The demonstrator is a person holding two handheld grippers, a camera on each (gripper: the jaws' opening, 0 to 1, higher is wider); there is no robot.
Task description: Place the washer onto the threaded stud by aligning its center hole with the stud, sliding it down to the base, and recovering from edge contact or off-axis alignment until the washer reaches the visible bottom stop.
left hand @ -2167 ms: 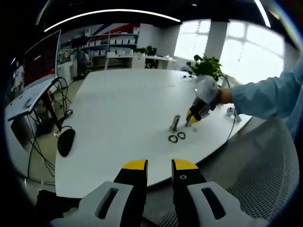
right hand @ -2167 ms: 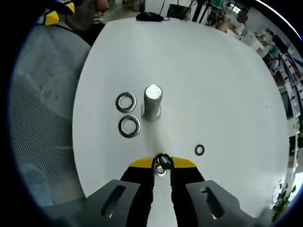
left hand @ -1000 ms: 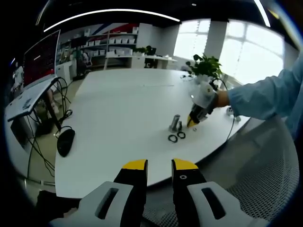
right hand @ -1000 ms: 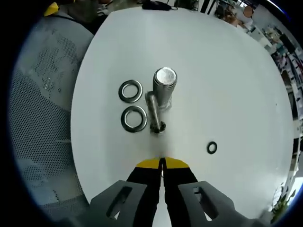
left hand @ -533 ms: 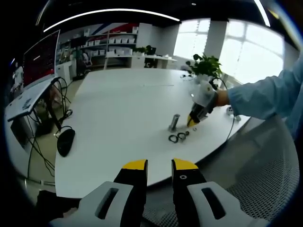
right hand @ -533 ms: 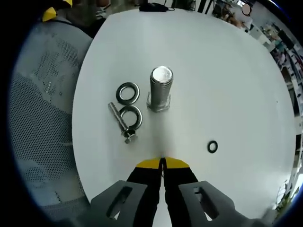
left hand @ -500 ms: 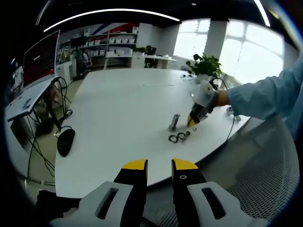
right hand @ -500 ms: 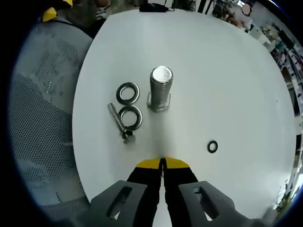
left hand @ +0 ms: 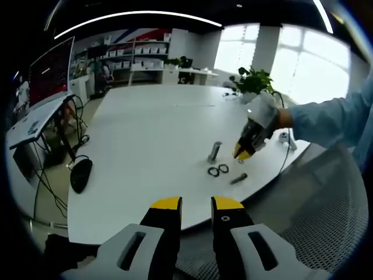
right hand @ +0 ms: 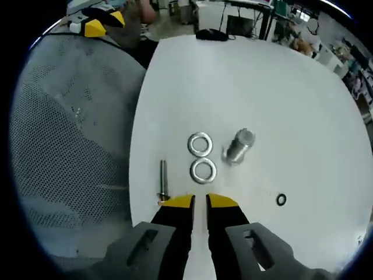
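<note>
The threaded stud [right hand: 238, 146] stands on the white table [right hand: 245, 76], tilted in this view. Two steel washers [right hand: 200, 144] [right hand: 203, 170] lie flat just left of it. My right gripper [right hand: 200, 202] hovers in front of the nearer washer, jaws slightly open and empty. In the left gripper view the right gripper [left hand: 243, 150], held by a gloved hand, hangs just right of the stud [left hand: 214, 151], above the washers [left hand: 218, 171]. My left gripper [left hand: 196, 204] stays back beyond the table's near edge, open with nothing in it.
A thin bolt [right hand: 163, 182] lies near the table edge, left of the washers. A small black ring [right hand: 281, 199] sits to the right. A mesh chair [right hand: 70, 146] stands beside the table. A computer mouse [left hand: 81, 174] lies at the table's left edge, and a plant [left hand: 253, 81] at the far side.
The bolt left the right gripper, dropped by the stud and rolled to the table edge. The right gripper pulled back and its jaws parted slightly. The left gripper stayed still.
</note>
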